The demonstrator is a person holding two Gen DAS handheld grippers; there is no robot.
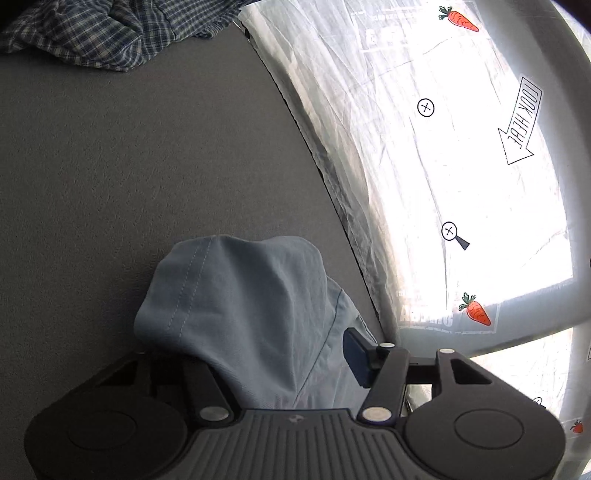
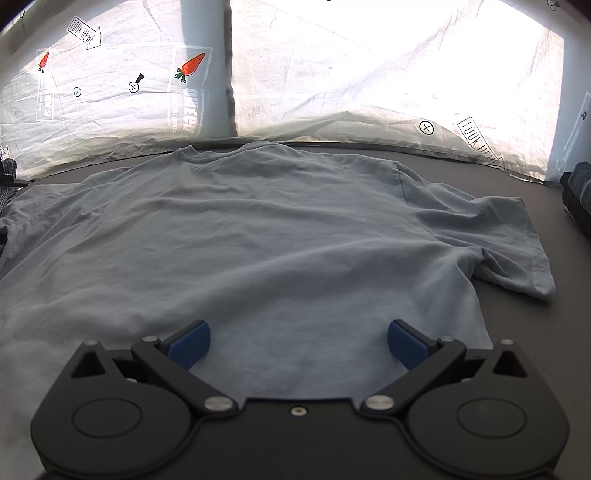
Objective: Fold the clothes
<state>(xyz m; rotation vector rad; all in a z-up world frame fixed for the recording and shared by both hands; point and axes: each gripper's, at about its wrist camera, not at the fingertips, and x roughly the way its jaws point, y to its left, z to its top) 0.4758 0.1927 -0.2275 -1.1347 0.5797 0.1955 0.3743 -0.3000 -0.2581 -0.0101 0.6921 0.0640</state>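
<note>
- The light blue T-shirt (image 2: 258, 236) lies spread flat on the grey table (image 2: 535, 332), collar at the far edge by the printed white sheet (image 2: 369, 74). In my right wrist view the body is smooth and the right-hand sleeve lies out to the side, so I judge the folding barely begun: no fold shows there yet.
- My left gripper (image 1: 280, 354) has a bunch of that blue cloth humped up between its jaws. One blue pad (image 1: 356, 354) shows beside the fabric; the other is hidden under it. The jaws stand narrow, and I read this as a grip on the cloth, likely the first fold starting from that side.
- My right gripper (image 2: 299, 343) stands wide open above the lower part of the shirt, with both blue pads clear and nothing pinched.
- A checked garment (image 1: 85, 29) waits crumpled at the far end of the table, unfolded, so more work is left.
</note>
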